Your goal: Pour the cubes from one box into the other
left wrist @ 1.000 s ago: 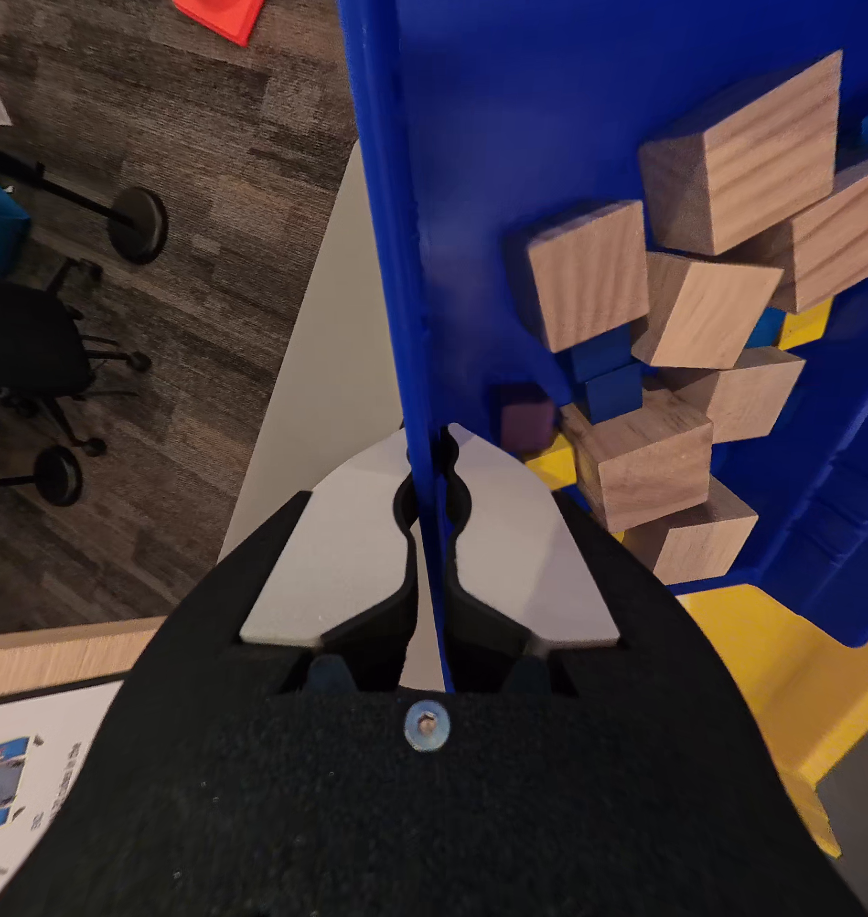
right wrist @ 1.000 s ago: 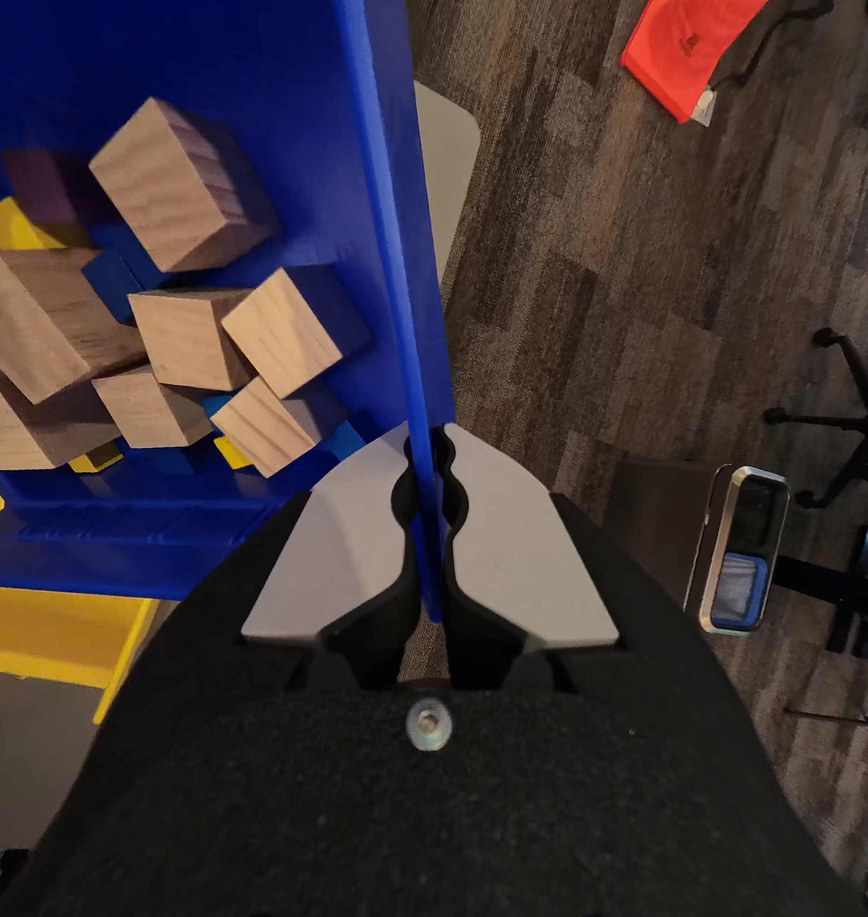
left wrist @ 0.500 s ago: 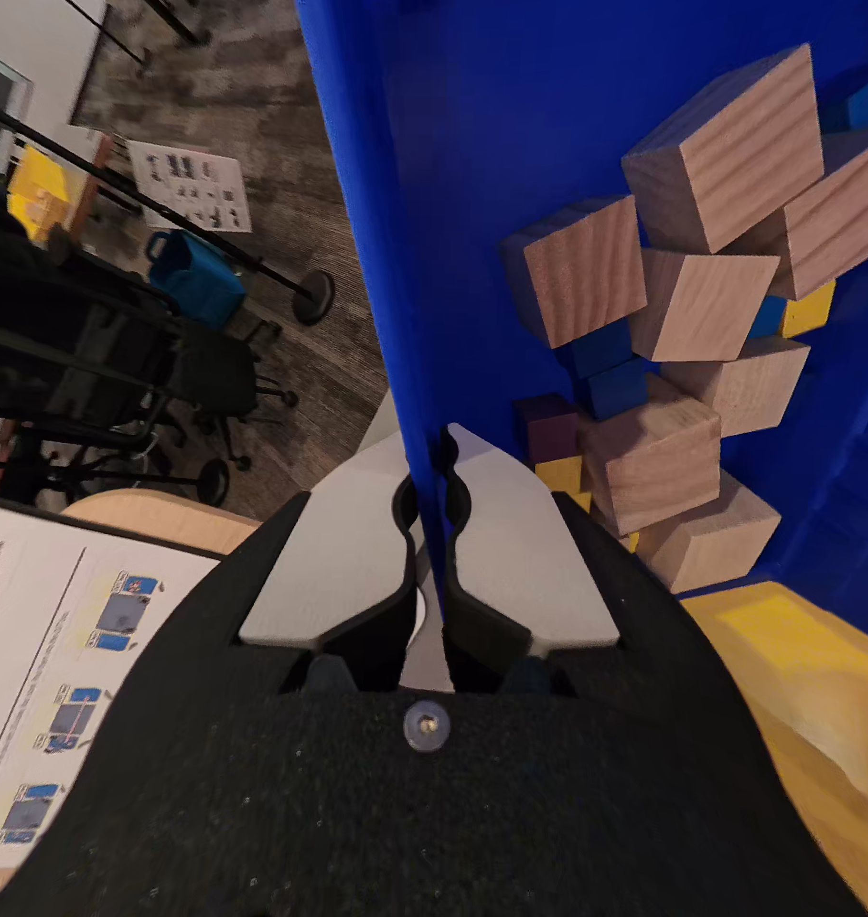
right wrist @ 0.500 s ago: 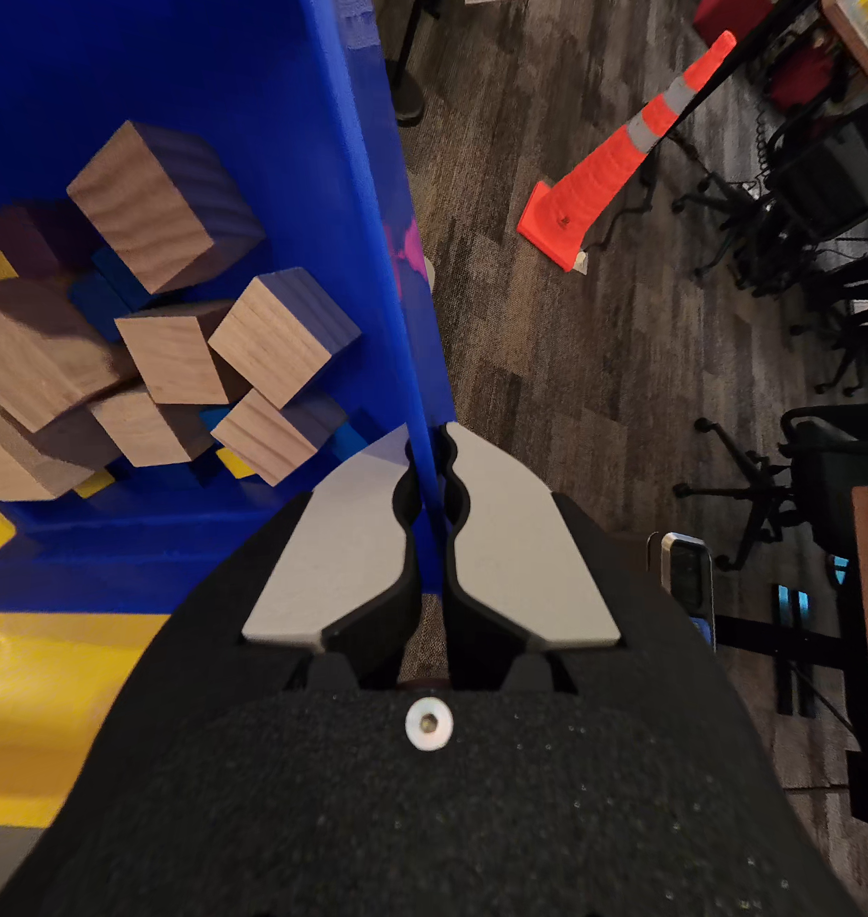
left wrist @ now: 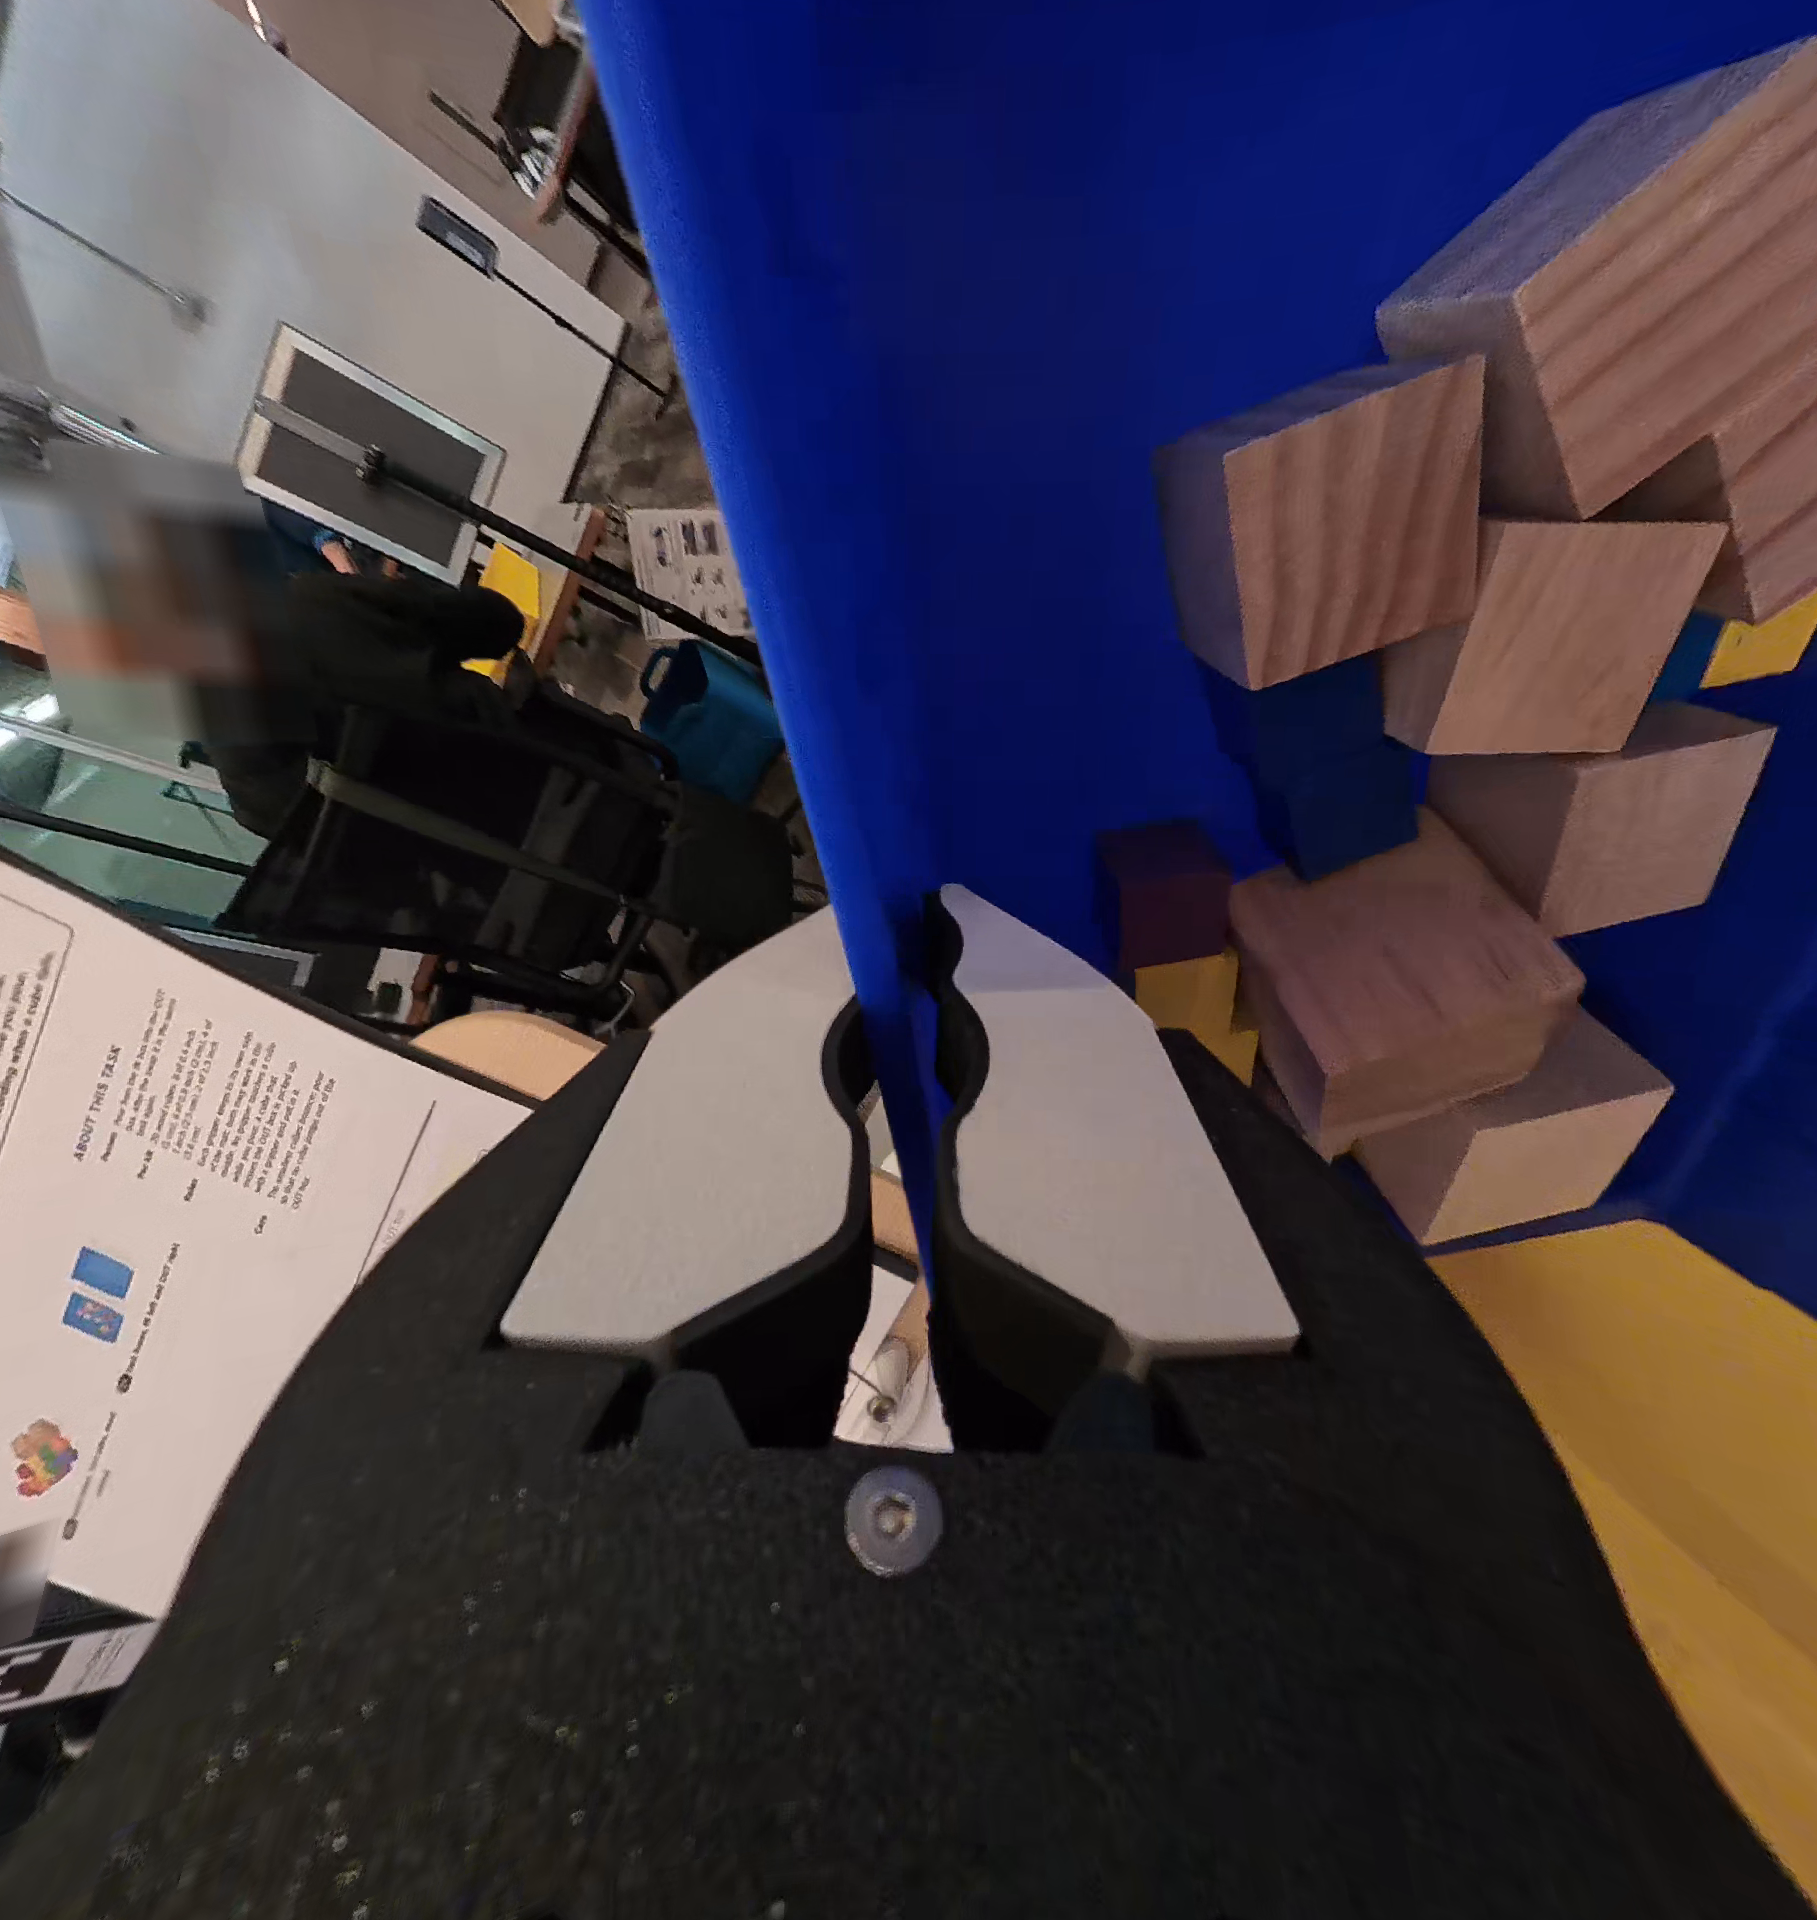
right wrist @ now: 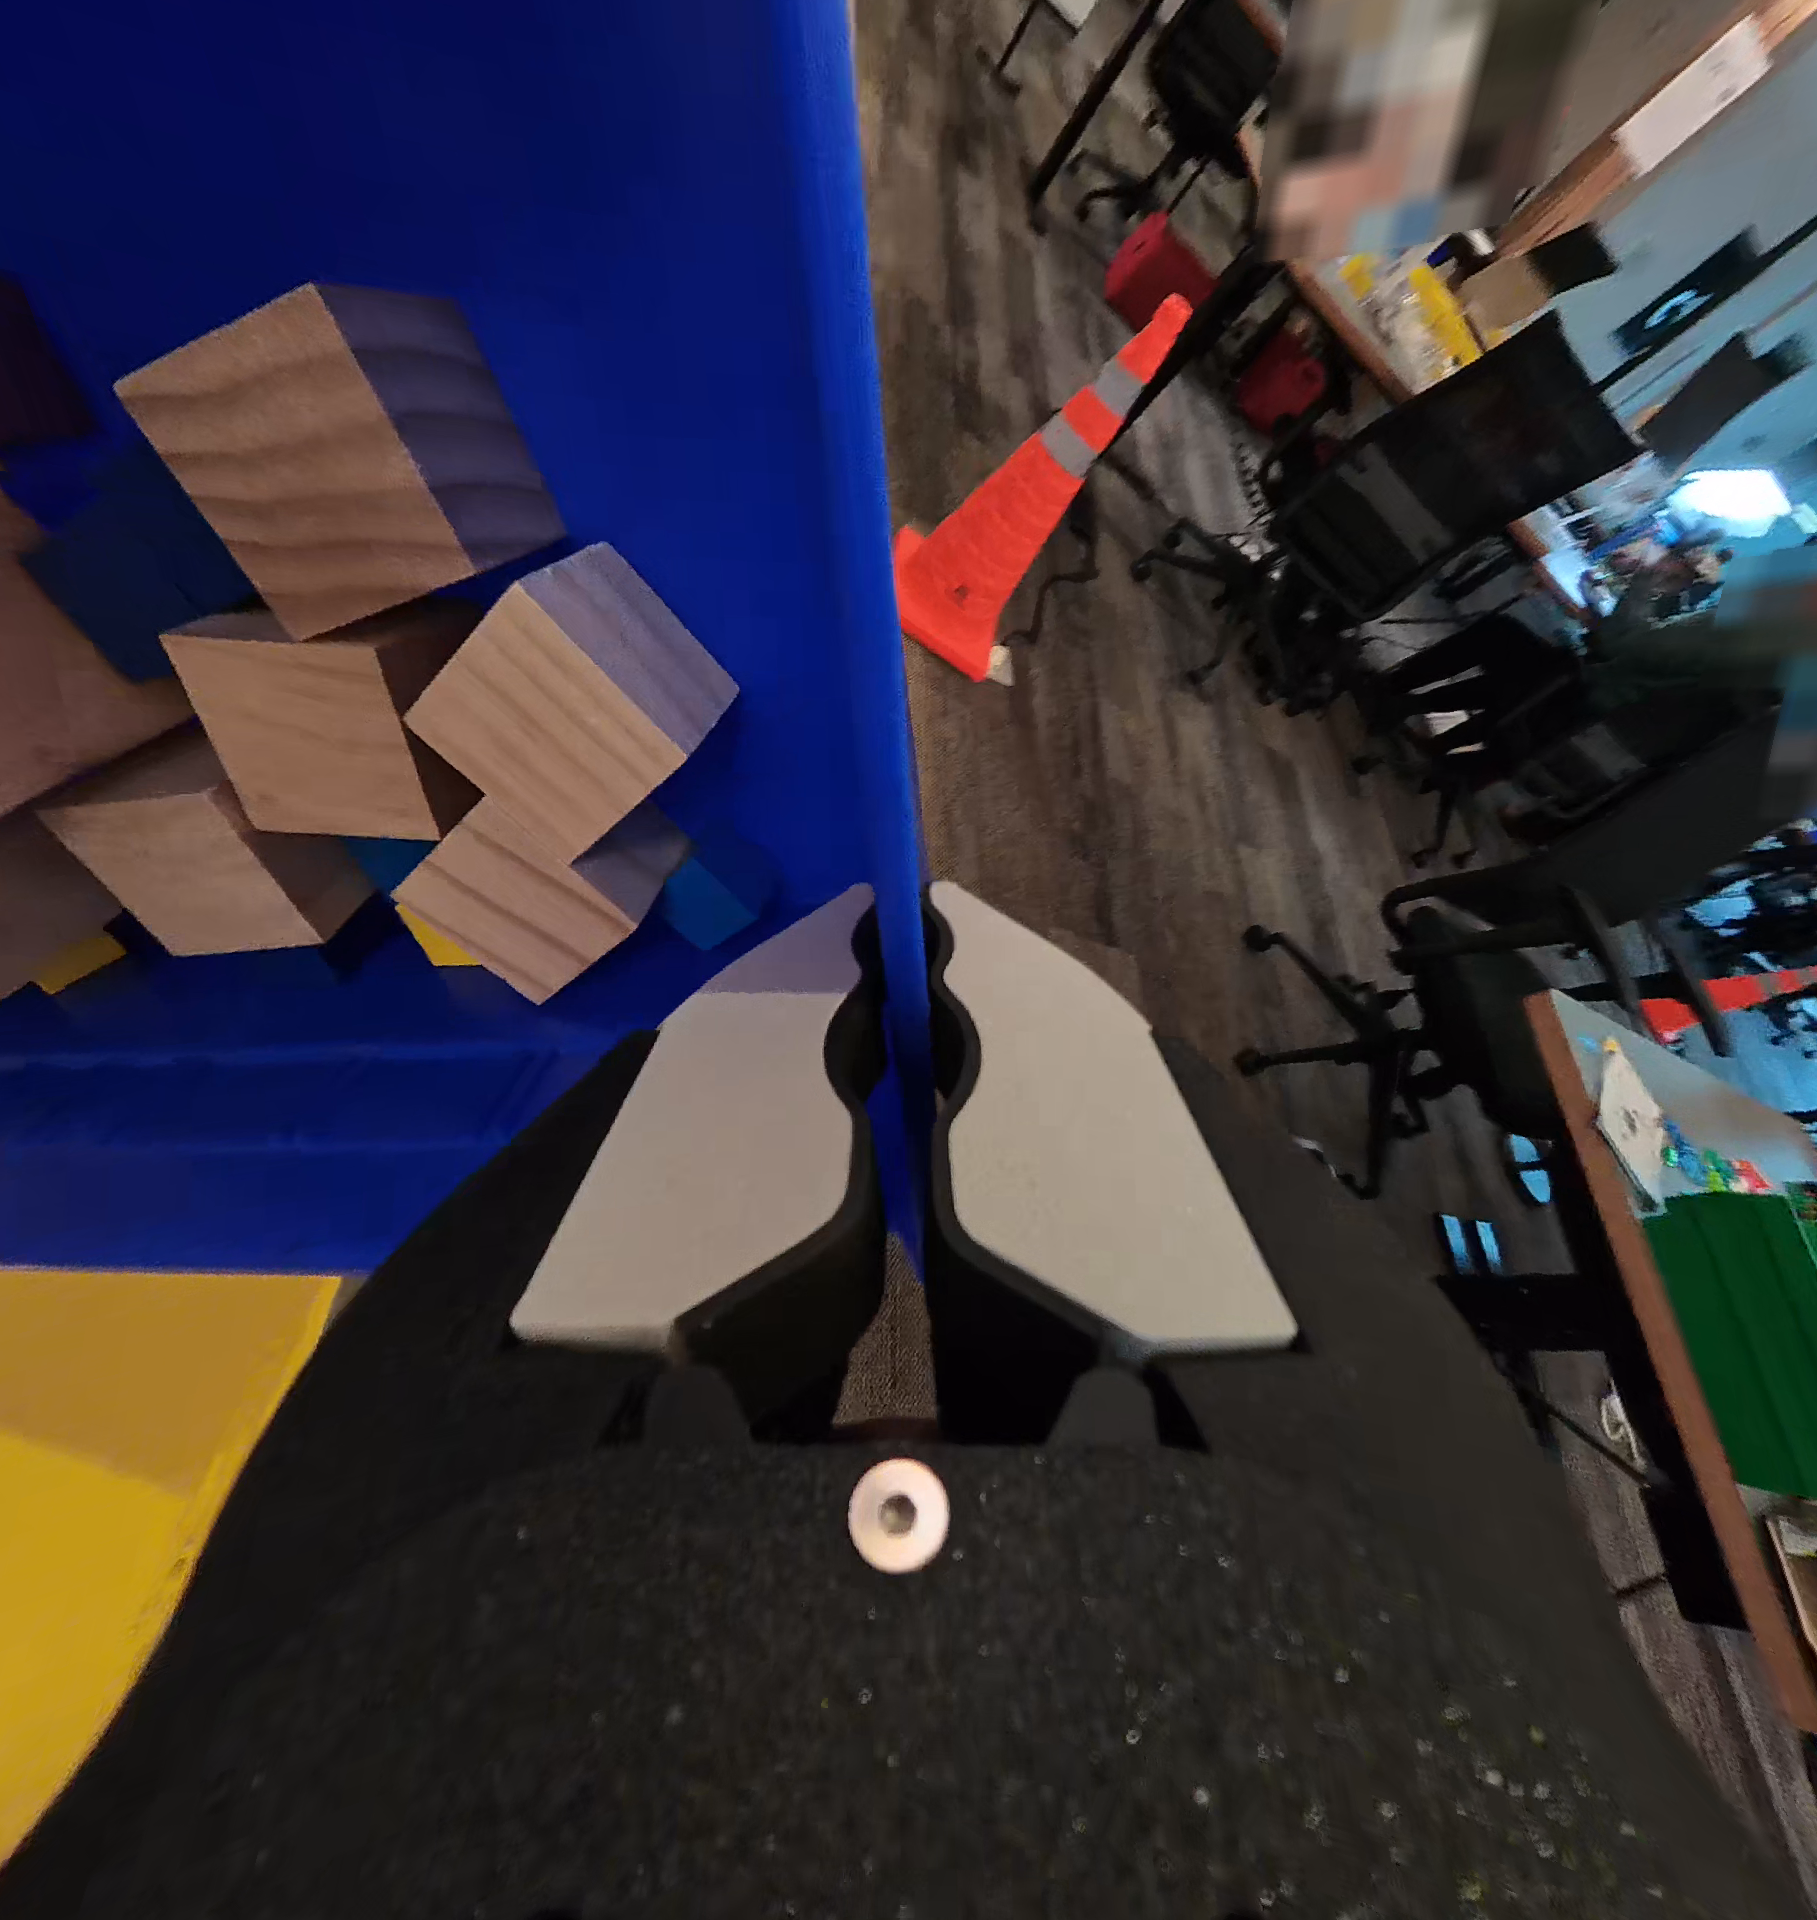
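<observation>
A deep-blue plastic box (left wrist: 987,416), tipped steeply, is pinched by its two side walls: the left gripper (left wrist: 909,935) clamps one thin wall, the right gripper (right wrist: 899,925) the opposite wall. Inside, pale wooden cubes (left wrist: 1340,520) with visible grain lie jumbled with smaller blue, yellow and purple ones against the lower end. A yellow box (left wrist: 1662,1455) sits just below; an orange cone (right wrist: 1029,520) stands on the carpet beyond

A pale wooden tabletop (left wrist: 488,1044) carries a white printed sheet (left wrist: 156,1195) at its left side; beyond it, grey patterned carpet floor (right wrist: 1070,831) bears an orange traffic cone (right wrist: 1029,520) and black office chairs (right wrist: 1455,997).
</observation>
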Motion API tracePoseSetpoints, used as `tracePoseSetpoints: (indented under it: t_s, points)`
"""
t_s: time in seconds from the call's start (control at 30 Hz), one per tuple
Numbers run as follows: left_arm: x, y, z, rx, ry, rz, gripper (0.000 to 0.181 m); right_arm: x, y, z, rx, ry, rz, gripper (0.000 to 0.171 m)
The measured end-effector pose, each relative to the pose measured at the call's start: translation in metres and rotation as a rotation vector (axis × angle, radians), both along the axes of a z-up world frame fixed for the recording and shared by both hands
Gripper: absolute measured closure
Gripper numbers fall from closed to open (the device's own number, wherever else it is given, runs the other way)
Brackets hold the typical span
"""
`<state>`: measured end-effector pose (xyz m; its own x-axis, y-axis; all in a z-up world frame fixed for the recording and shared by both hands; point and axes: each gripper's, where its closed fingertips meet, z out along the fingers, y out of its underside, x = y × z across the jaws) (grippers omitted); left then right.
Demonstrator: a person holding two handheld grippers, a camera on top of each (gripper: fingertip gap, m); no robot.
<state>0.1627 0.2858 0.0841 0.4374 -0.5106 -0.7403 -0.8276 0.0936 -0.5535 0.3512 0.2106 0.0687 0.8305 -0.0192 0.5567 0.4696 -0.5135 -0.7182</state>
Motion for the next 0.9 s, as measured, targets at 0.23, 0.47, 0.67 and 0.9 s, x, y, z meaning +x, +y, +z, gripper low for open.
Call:
tracePoseSetpoints:
  t_s: [0.23,0.47,0.67,0.9]
  points:
    - [-0.006,-0.012,-0.016,0.021,-0.055,-0.003,0.176,-0.007,-0.017,-0.015,0.058,-0.051,-0.024,0.168]
    - [-0.01,-0.038,-0.012,0.163,-0.139,-0.02,0.176,-0.011,-0.042,-0.008,0.181,-0.097,-0.05,0.168]
    - [-0.013,-0.048,-0.023,0.184,-0.152,-0.022,0.175,-0.015,-0.05,-0.01,0.172,-0.128,-0.049,0.168]
    - [-0.011,-0.042,-0.011,0.195,-0.162,-0.025,0.176,-0.013,-0.046,-0.009,0.227,-0.106,-0.058,0.168]
